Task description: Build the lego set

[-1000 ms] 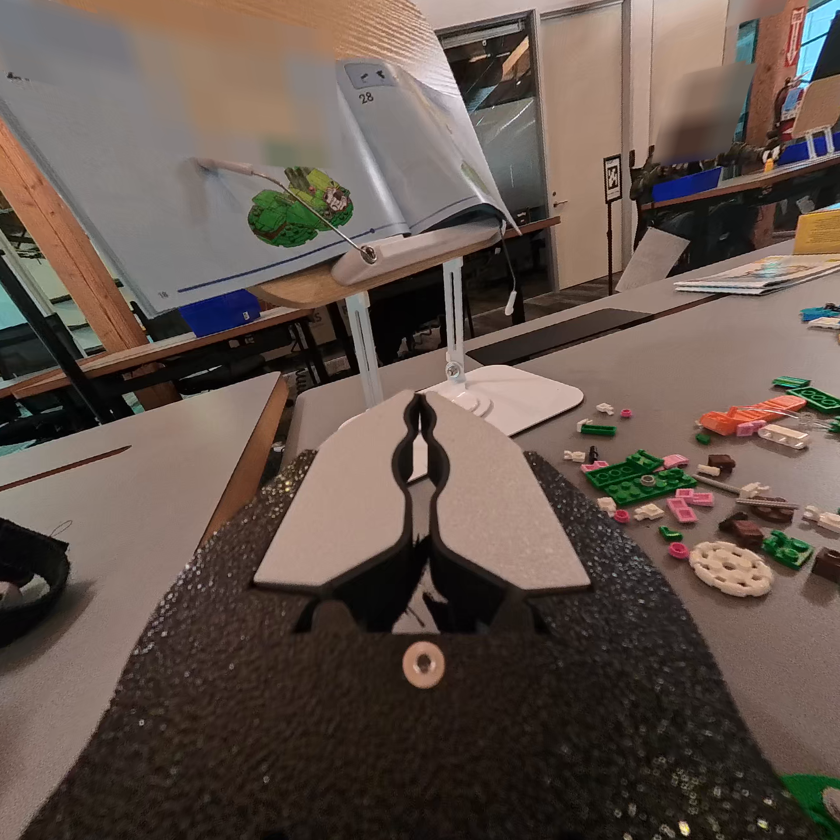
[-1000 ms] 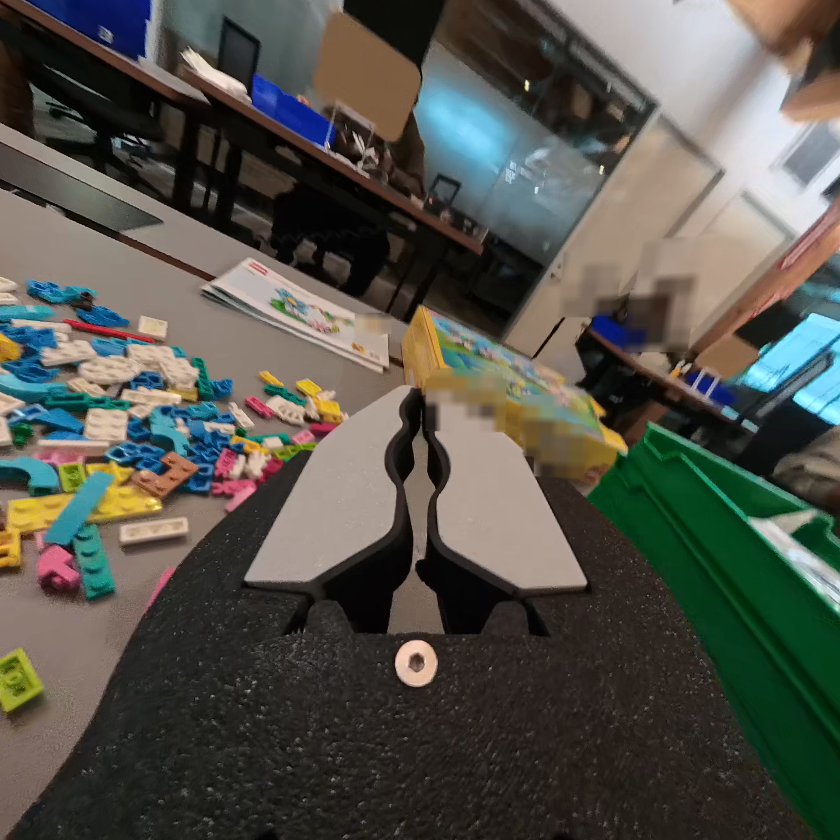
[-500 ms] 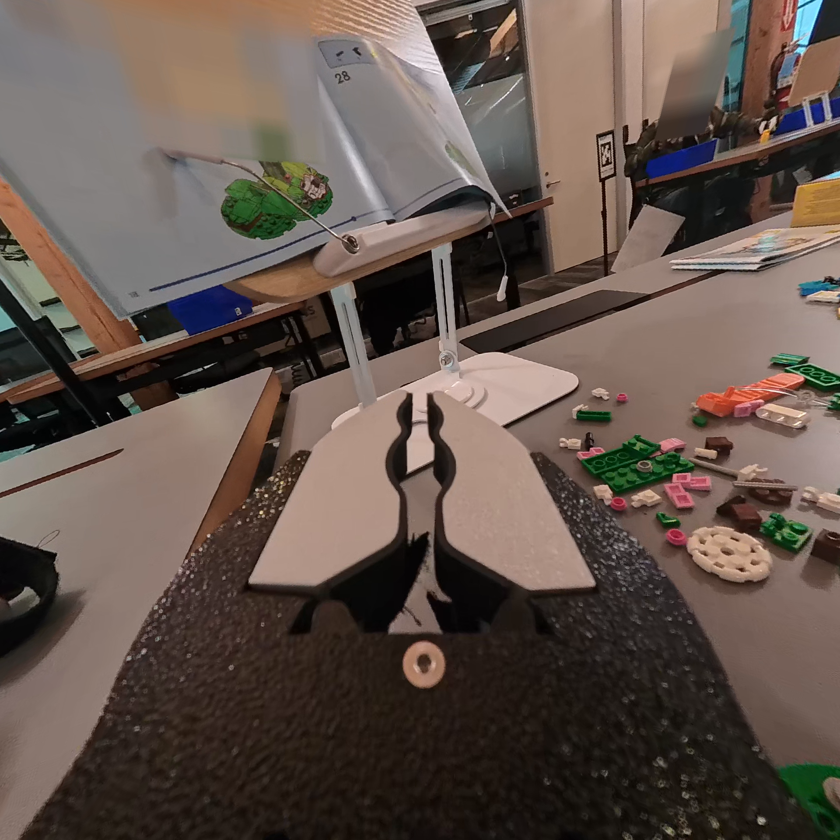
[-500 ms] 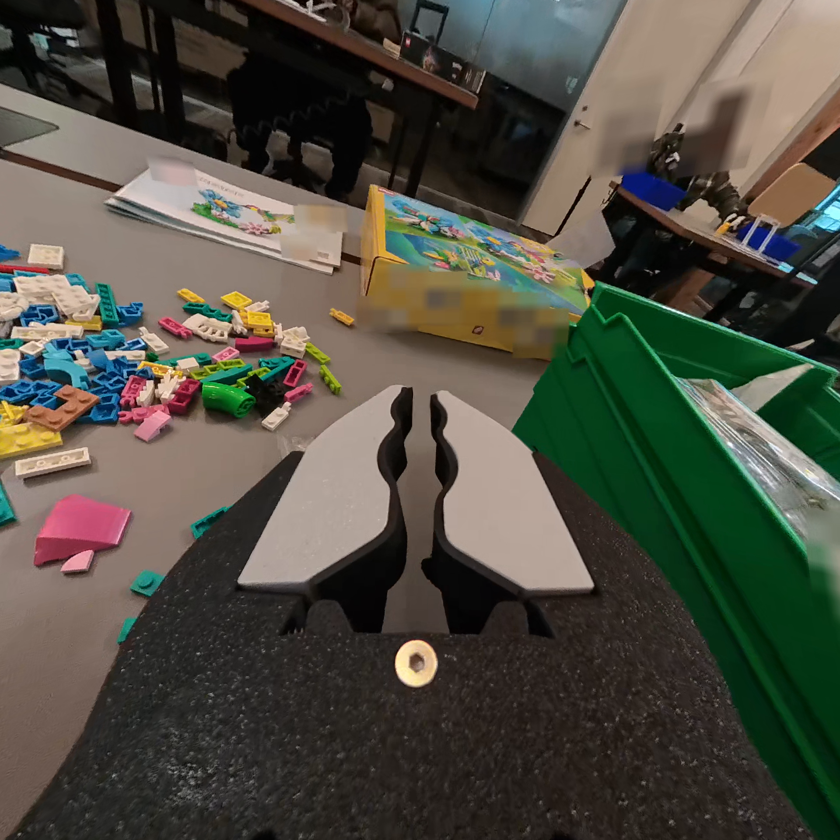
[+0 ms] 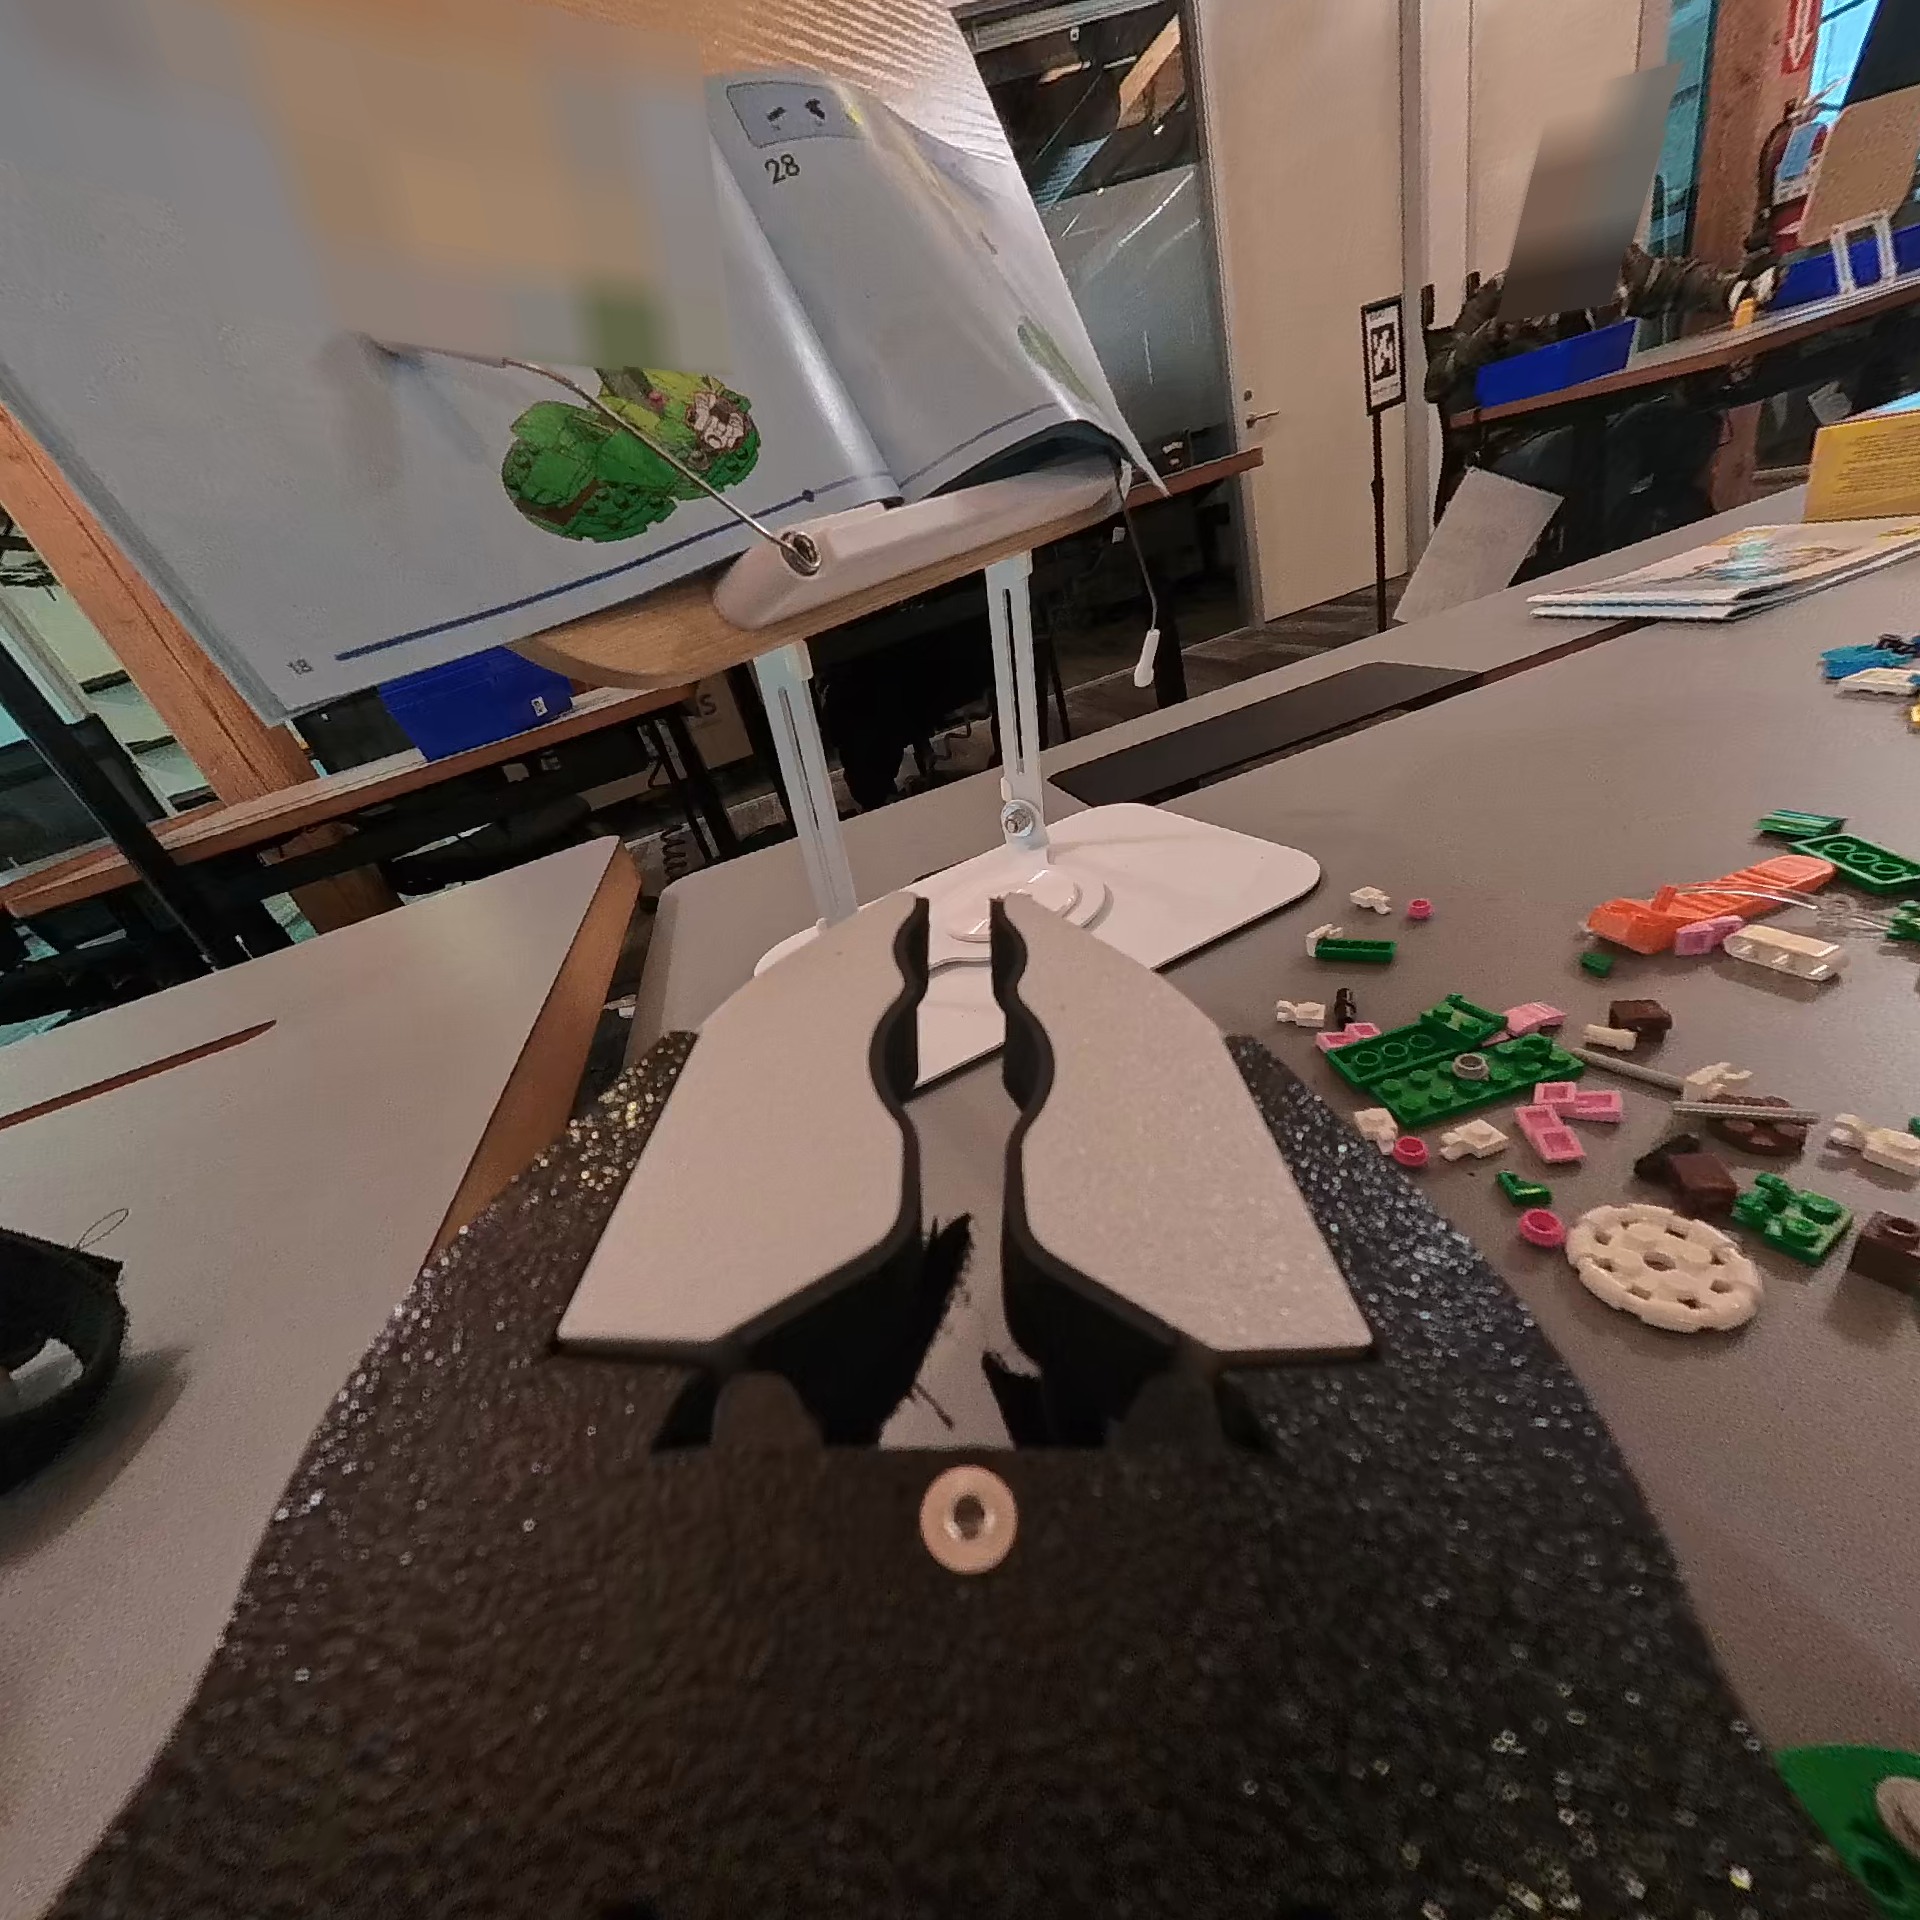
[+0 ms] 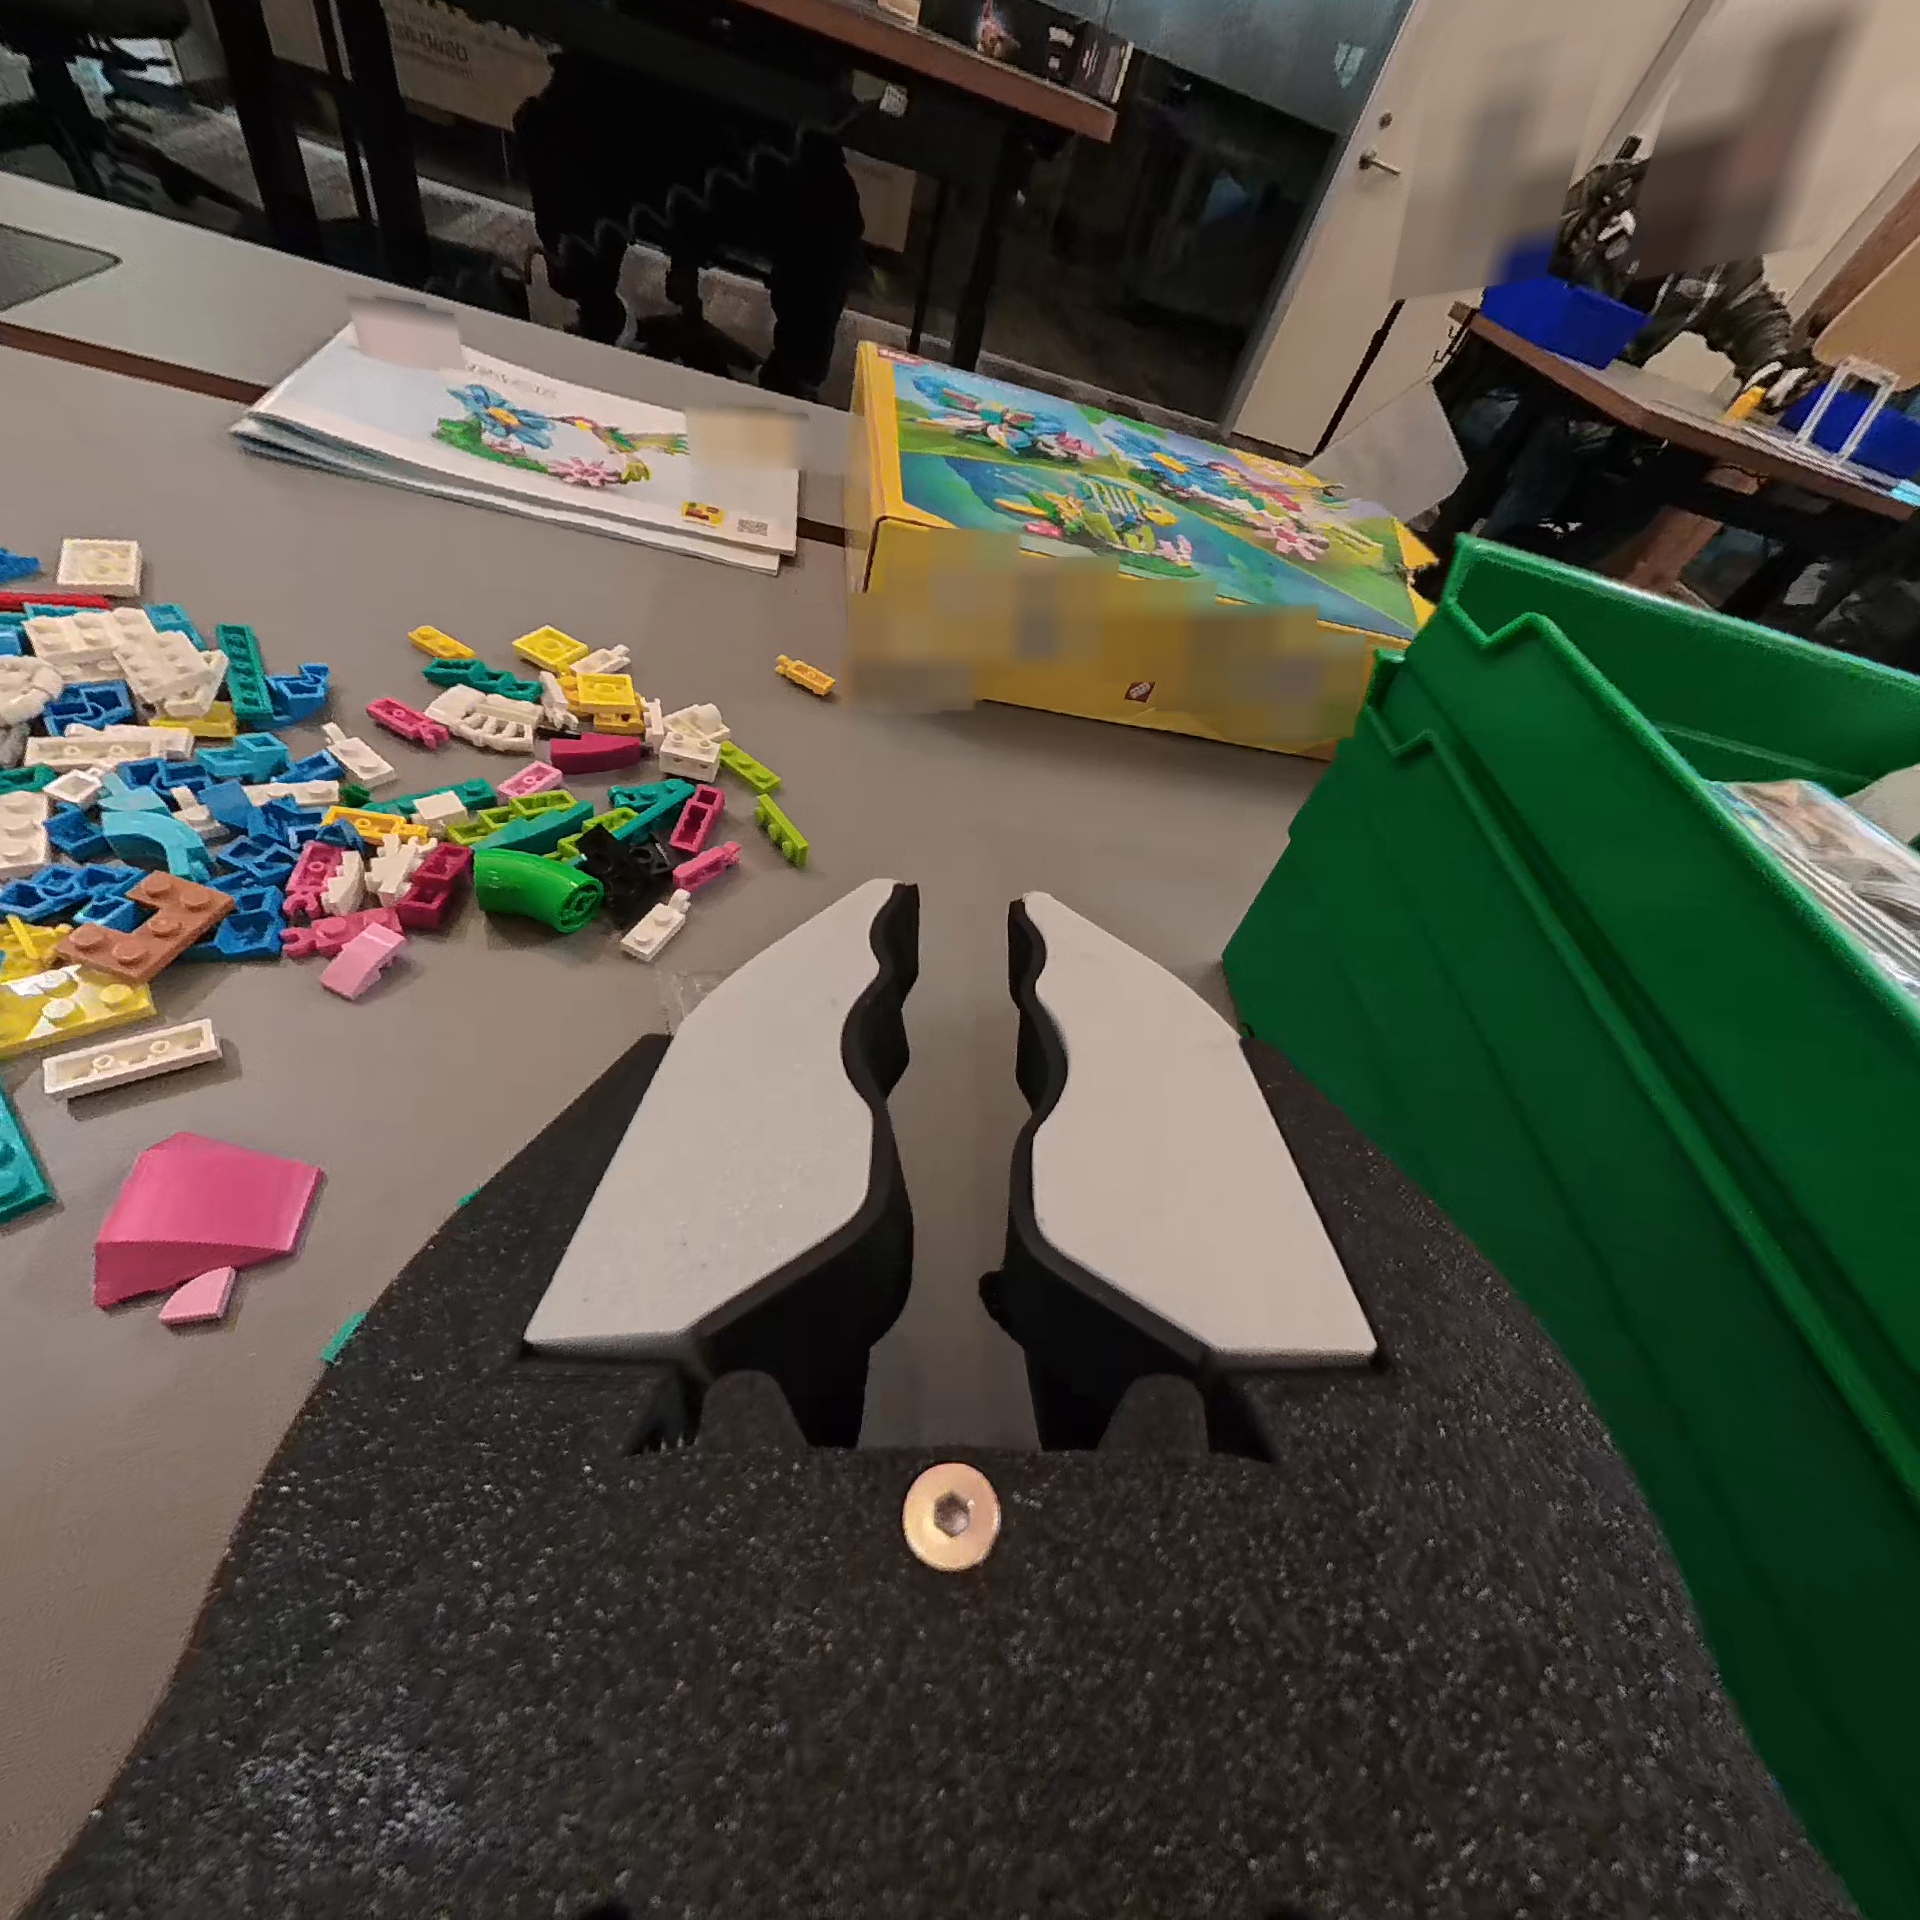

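My left gripper (image 5: 956,914) is open by a narrow gap and empty. It hovers over the grey table in front of the white base (image 5: 1164,883) of a stand that holds the open instruction booklet (image 5: 582,436). Green plates (image 5: 1455,1070), a white round plate (image 5: 1662,1262) and small pink, brown and orange pieces lie to its right. My right gripper (image 6: 961,904) is open by a narrow gap and empty. It hangs above bare table, right of a pile of loose bricks (image 6: 260,810) with a green curved piece (image 6: 535,883) at its near edge.
A green bin (image 6: 1621,1039) stands close on the right of my right gripper. A yellow set box (image 6: 1122,582) and a flat booklet (image 6: 520,447) lie farther back. A big pink slope (image 6: 203,1210) lies at the left. A gap between two tables (image 5: 613,997) runs left of my left gripper. The left gripper's tips are roughly 75 centimetres from the right gripper's.
Both grippers have opened from nearly shut to a narrow gap. The right gripper has tipped down toward the table and come closer to the green bin. The left has shifted only slightly.
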Available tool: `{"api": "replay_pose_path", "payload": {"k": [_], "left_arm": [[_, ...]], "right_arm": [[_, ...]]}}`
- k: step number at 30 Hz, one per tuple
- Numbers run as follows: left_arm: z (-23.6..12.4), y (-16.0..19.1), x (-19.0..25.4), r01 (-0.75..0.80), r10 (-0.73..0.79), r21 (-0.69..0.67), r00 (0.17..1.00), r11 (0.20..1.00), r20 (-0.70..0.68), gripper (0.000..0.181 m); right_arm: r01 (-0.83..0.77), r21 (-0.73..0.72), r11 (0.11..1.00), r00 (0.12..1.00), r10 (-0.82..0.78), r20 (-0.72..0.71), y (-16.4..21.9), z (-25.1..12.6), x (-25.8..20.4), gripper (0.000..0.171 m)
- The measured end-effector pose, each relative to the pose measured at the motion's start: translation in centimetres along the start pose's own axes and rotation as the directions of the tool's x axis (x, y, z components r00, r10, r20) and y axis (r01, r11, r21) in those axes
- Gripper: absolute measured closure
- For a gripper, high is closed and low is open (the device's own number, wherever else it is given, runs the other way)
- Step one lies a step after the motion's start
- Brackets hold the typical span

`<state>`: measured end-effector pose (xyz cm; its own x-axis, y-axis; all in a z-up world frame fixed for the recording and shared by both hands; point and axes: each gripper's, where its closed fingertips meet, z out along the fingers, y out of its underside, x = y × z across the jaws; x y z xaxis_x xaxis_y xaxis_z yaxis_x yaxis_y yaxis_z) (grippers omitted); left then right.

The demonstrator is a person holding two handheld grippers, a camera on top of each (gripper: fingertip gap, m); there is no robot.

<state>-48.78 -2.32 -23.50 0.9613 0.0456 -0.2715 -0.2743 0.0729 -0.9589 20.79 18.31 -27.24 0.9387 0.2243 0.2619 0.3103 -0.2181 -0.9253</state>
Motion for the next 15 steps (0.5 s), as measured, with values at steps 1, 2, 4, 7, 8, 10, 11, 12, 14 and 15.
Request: {"api": "replay_pose_path", "payload": {"k": [1,2,4,7,8,10,11,12,14,15], "left_arm": [[0.00,0.00,-0.01,0.001,-0.001,0.000,1.000,1.000,0.000,0.171],[-0.01,0.00,-0.04,0.003,-0.003,0.000,1.000,1.000,0.001,0.171],[0.00,0.00,-0.02,0.004,-0.004,0.000,1.000,1.000,-0.001,0.171],[0.03,0.02,0.03,0.001,-0.001,-0.003,1.000,1.000,-0.003,0.171],[0.04,0.03,0.05,0.000,0.000,-0.003,1.000,1.000,-0.003,0.171],[0.04,0.03,0.06,-0.001,0.001,-0.003,1.000,1.000,-0.004,0.171],[0.04,0.02,0.06,0.000,0.000,-0.003,1.000,1.000,-0.004,0.171],[0.04,0.03,0.07,0.001,-0.001,-0.003,1.000,1.000,-0.005,0.171],[0.05,0.04,0.09,0.001,-0.001,-0.005,1.000,1.000,-0.007,0.171],[0.06,0.05,0.11,0.000,0.000,-0.006,1.000,1.000,-0.007,0.171]], "right_arm": [[0.008,-0.005,1.000,1.000,-0.008,0.000,0.06,0.09,-0.14,0.155],[0.015,-0.009,1.000,1.000,-0.015,0.001,0.11,0.17,-0.26,0.156],[0.028,-0.015,0.999,1.000,-0.028,0.004,0.20,0.31,-0.51,0.156],[0.042,-0.023,0.999,0.999,-0.042,0.001,0.34,0.46,-0.65,0.156],[0.044,-0.023,0.999,0.999,-0.044,0.000,0.36,0.49,-0.67,0.157],[0.046,-0.022,0.999,0.999,-0.046,-0.002,0.36,0.54,-0.70,0.157],[0.047,-0.022,0.999,0.999,-0.047,-0.002,0.37,0.58,-0.74,0.157],[0.047,-0.023,0.999,0.999,-0.047,0.000,0.40,0.60,-0.79,0.157],[0.052,-0.027,0.998,0.999,-0.052,0.002,0.48,0.69,-0.92,0.157],[0.056,-0.029,0.998,0.998,-0.056,0.003,0.51,0.72,-0.96,0.157]]}}
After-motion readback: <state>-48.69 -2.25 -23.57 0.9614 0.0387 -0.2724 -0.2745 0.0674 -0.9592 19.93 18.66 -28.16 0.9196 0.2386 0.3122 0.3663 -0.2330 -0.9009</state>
